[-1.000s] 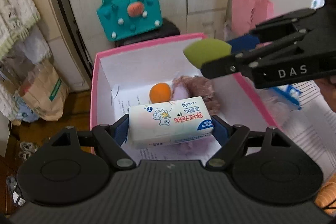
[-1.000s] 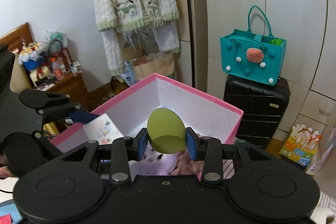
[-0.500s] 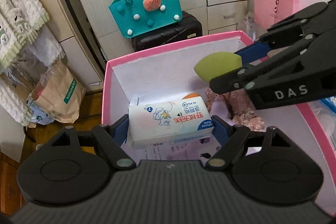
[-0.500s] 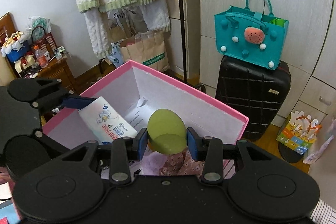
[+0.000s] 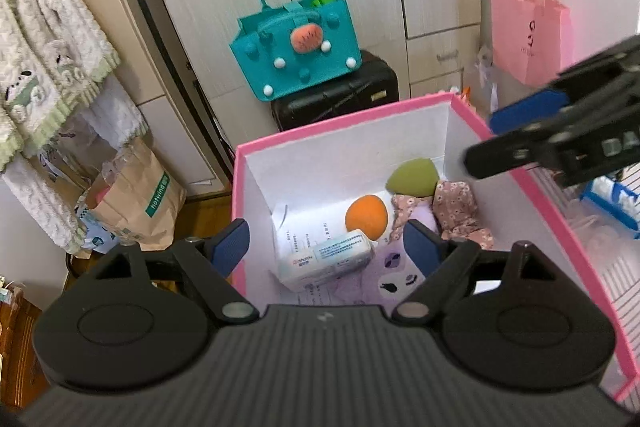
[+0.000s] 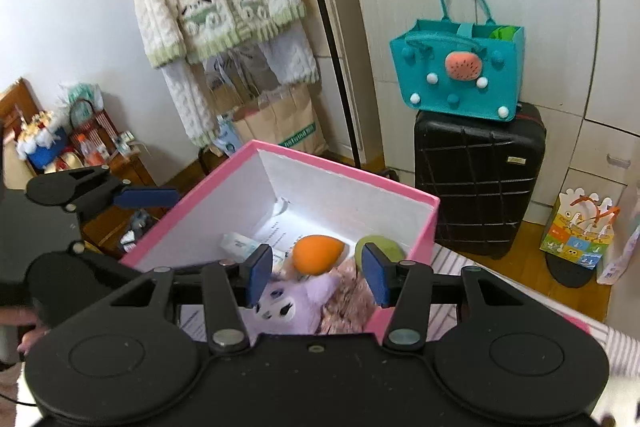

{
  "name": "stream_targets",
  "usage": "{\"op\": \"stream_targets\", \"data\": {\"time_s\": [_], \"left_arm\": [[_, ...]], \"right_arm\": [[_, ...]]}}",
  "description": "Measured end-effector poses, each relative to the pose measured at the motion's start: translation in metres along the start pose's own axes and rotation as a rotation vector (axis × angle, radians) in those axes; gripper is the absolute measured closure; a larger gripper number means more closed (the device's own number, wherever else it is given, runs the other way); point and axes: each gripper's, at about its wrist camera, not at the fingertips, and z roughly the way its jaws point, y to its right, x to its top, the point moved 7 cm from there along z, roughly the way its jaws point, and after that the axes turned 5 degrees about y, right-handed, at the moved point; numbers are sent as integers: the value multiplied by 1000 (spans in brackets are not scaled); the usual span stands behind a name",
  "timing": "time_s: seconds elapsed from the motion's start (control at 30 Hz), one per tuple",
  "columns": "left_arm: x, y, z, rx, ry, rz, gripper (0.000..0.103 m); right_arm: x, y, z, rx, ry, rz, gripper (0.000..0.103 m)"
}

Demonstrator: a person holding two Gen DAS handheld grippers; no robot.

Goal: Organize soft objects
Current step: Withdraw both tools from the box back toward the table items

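Note:
A pink box point(image 5: 344, 131) with white inner walls holds a white tissue pack point(image 5: 326, 259), an orange sponge point(image 5: 366, 217), a green sponge point(image 5: 412, 179), floral cloth point(image 5: 456, 207) and a purple plush point(image 5: 394, 273). My left gripper point(image 5: 326, 247) is open and empty above the box's near side. My right gripper point(image 6: 316, 273) is open and empty over the box point(image 6: 348, 175); below it lie the orange sponge point(image 6: 318, 253), the green sponge point(image 6: 382, 245) and the plush point(image 6: 288, 307). The right gripper also shows in the left wrist view point(image 5: 520, 131).
A teal bag point(image 5: 296, 63) stands on a black suitcase point(image 5: 340, 95) behind the box. A pink bag point(image 5: 528, 39) hangs at the right. A brown paper bag point(image 5: 136, 199) and a hanging cardigan point(image 5: 44, 67) are at the left. Striped bedding point(image 5: 624, 267) lies right of the box.
My left gripper opened and the tissue pack dropped into the box. My right gripper opened and the green sponge dropped into the box's far corner. Both grippers drew back.

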Motion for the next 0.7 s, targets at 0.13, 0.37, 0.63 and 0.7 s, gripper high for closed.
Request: {"op": "stream_targets", "data": {"time_s": [0.13, 0.37, 0.63, 0.7], "left_arm": [[-1, 5, -27, -17, 20, 12, 19], [-3, 28, -78, -81, 29, 44, 19], [-3, 61, -125, -167, 46, 90, 19], [-5, 72, -133, -194, 45, 97, 19]], "right_arm": [[-9, -2, -39, -5, 36, 8, 48], [-31, -6, -100, 2, 50, 31, 47], [-60, -9, -162, -16, 79, 14, 47], [-68, -7, -175, -32, 87, 9, 47]]}}
